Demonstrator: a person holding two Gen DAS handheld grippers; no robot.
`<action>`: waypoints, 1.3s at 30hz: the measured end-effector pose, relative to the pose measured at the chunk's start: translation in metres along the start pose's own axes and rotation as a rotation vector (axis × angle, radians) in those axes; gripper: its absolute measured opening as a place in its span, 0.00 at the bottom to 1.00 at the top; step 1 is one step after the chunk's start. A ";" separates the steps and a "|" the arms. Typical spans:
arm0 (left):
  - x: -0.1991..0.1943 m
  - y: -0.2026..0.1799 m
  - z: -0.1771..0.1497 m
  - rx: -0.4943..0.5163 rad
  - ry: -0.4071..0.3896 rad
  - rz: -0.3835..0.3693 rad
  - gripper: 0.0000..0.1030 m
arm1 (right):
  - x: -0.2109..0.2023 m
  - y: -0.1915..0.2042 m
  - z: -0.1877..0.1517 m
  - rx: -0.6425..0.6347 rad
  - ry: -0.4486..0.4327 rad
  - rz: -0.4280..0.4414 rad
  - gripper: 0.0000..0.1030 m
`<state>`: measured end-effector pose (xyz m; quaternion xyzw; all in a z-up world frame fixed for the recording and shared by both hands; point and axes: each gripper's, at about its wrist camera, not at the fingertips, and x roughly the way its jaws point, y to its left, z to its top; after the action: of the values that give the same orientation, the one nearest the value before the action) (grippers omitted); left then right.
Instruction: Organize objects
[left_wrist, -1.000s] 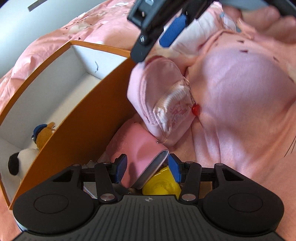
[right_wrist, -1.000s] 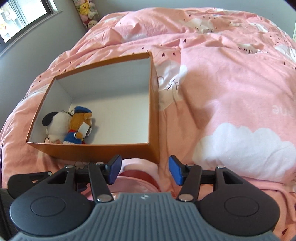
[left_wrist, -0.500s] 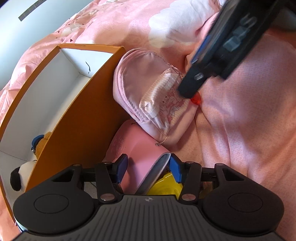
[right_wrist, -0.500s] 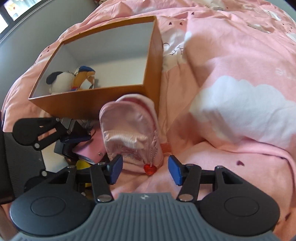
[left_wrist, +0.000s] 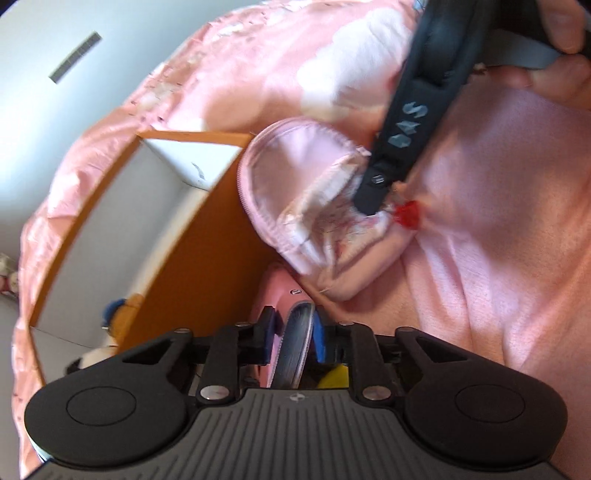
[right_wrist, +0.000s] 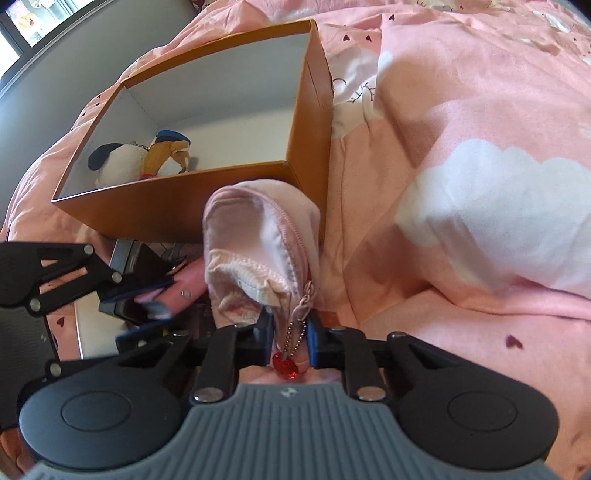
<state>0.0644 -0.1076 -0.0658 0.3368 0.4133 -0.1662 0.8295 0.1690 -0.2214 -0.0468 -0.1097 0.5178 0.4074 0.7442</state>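
A pale pink zip pouch (right_wrist: 255, 251) with a red heart charm (right_wrist: 284, 367) lies against the near corner of the orange box (right_wrist: 155, 214). My right gripper (right_wrist: 290, 338) is shut on the pouch's near end by the zip pull. In the left wrist view the pouch (left_wrist: 314, 206) sits ahead with the right gripper's finger on it. My left gripper (left_wrist: 293, 341) is shut on a flat pink case (left_wrist: 291, 332) with a grey edge, beside the box wall (left_wrist: 207, 258). The case (right_wrist: 177, 291) and left gripper (right_wrist: 144, 299) also show in the right wrist view.
The box holds two small plush toys (right_wrist: 144, 158) in its near left corner. A yellow object (left_wrist: 332, 378) lies under the left gripper. Everything rests on a pink quilt (right_wrist: 461, 147) with white clouds. A grey wall (left_wrist: 55, 55) stands behind.
Both grippers have closed: the left on the pink case, the right on the pouch's zip end. The right gripper came down and in toward the pouch.
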 end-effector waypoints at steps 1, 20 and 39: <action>-0.003 0.002 0.000 -0.009 -0.009 0.013 0.20 | -0.006 0.003 -0.001 -0.005 -0.012 -0.006 0.17; -0.115 0.055 0.013 -0.267 -0.296 0.092 0.17 | -0.109 0.058 0.020 -0.181 -0.203 -0.093 0.16; -0.039 0.104 0.045 -0.246 -0.274 0.278 0.17 | -0.090 0.054 0.099 -0.127 -0.260 -0.166 0.16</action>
<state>0.1240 -0.0649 0.0289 0.2614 0.2637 -0.0427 0.9275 0.1857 -0.1734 0.0879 -0.1454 0.3794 0.3873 0.8276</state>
